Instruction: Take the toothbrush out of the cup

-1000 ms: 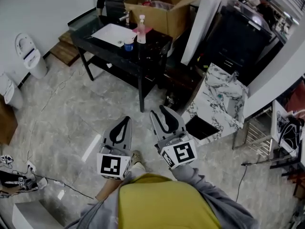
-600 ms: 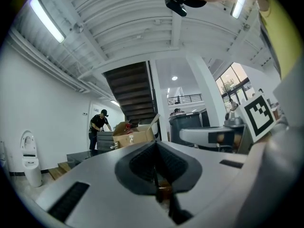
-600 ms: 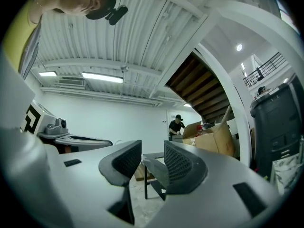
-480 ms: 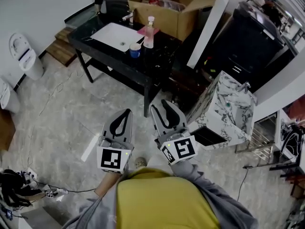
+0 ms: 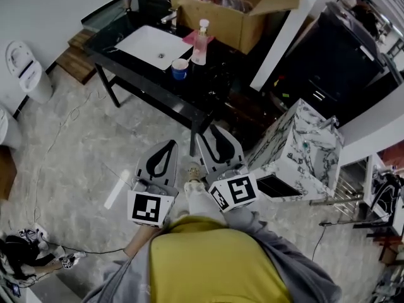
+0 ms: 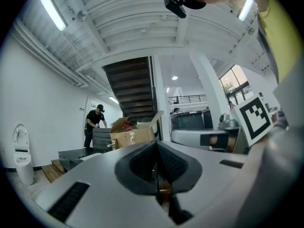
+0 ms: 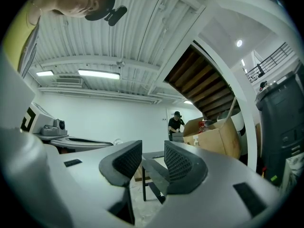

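A pale tiled floor fills the frame. At upper middle, a black table bears a cardboard box of unclear goods and the blue cup; its toothbrush is too small to see. This looks like the approach: the left gripper is pinched empty, the right gripper is wide and closing on nothing, and next one must reach the cup.

Head view steeply down; others level

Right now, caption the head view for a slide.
Person faces table with cup and bottle; left gripper shut, right gripper empty, jaws closing.
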Tool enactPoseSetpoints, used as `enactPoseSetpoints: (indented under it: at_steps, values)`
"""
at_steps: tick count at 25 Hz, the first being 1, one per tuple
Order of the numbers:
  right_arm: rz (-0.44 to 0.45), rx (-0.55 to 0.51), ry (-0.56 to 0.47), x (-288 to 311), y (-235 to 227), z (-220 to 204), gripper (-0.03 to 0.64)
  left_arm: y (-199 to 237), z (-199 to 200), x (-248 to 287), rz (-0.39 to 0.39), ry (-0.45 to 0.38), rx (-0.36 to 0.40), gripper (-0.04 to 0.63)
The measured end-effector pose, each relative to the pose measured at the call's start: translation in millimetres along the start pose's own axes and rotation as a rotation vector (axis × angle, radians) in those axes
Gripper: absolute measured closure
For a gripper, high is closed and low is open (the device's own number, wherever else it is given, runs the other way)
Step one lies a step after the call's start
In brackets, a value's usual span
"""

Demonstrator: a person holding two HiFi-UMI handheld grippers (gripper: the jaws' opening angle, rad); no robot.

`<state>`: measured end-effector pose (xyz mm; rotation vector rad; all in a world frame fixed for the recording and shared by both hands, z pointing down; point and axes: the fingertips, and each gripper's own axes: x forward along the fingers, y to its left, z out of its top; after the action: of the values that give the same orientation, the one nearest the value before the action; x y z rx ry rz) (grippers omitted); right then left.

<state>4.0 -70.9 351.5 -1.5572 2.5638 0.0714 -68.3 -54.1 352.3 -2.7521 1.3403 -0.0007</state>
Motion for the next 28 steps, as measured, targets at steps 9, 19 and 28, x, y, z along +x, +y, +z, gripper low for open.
enactPoseSetpoints:
  at_steps: [9, 19, 28]
  values:
    - [0.049, 0.011, 0.005, 106.0, -66.8, -17.7, 0.465, 61.5, -6.6, 87.4, 0.048, 0.013, -0.013, 0.592]
    - [0.098, 0.007, 0.055, 209.7, -142.2, -57.8, 0.468, 132.9, -17.8, 194.2, 0.125, 0.020, -0.020, 0.592]
    - [0.127, 0.036, 0.135, 267.8, -189.4, -116.9, 0.468, 160.3, -38.8, 259.5, 0.150, 0.035, -0.011, 0.592]
